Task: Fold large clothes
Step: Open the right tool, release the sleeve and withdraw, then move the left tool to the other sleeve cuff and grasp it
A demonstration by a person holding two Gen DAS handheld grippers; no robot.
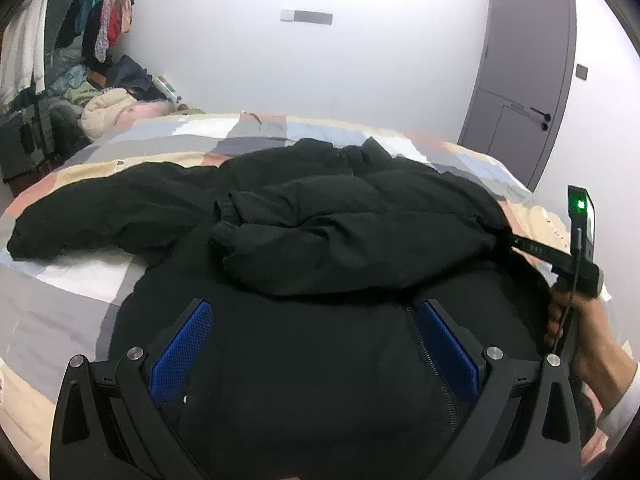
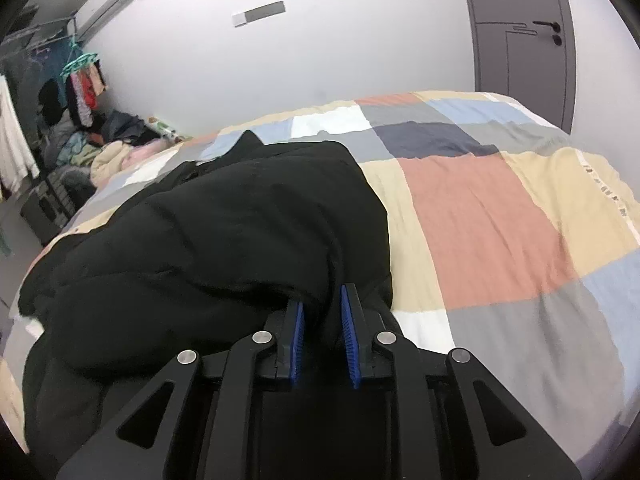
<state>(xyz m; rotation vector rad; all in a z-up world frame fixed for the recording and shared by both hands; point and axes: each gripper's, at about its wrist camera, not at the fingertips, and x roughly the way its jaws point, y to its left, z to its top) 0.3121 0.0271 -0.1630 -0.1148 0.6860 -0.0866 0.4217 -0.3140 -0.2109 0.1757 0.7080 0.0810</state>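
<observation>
Lying across the patchwork bedspread (image 2: pixel 480 216), one black padded jacket (image 1: pixel 320 216) fills the middle of both views; we see soft, puffy, matte cloth, a sleeve folded over its body in the left wrist view, and a zip (image 1: pixel 430 364) with fine metal teeth running down the front. Our right gripper (image 2: pixel 322 336) has its two blue ribbed pads (image 2: pixel 297 340) squeezed narrow on a bunched fold at the jacket's right edge, cloth pinched between them. Our left gripper (image 1: pixel 316 348) hovers over the jacket's lower front with its two blue textured pads (image 1: pixel 180 352) wide apart and nothing pressed between them. At that view's right edge we see a hand (image 1: pixel 576 332) on the black handle of the other gripper, with one green light lit. The bedspread is a grid of flat squares in peach, cream, grey, blue, navy and white. Beyond the bed we see one grey door (image 1: pixel 524 76) in a plain white wall and a heap of mixed clothes (image 1: pixel 80 92) in the far left corner.
</observation>
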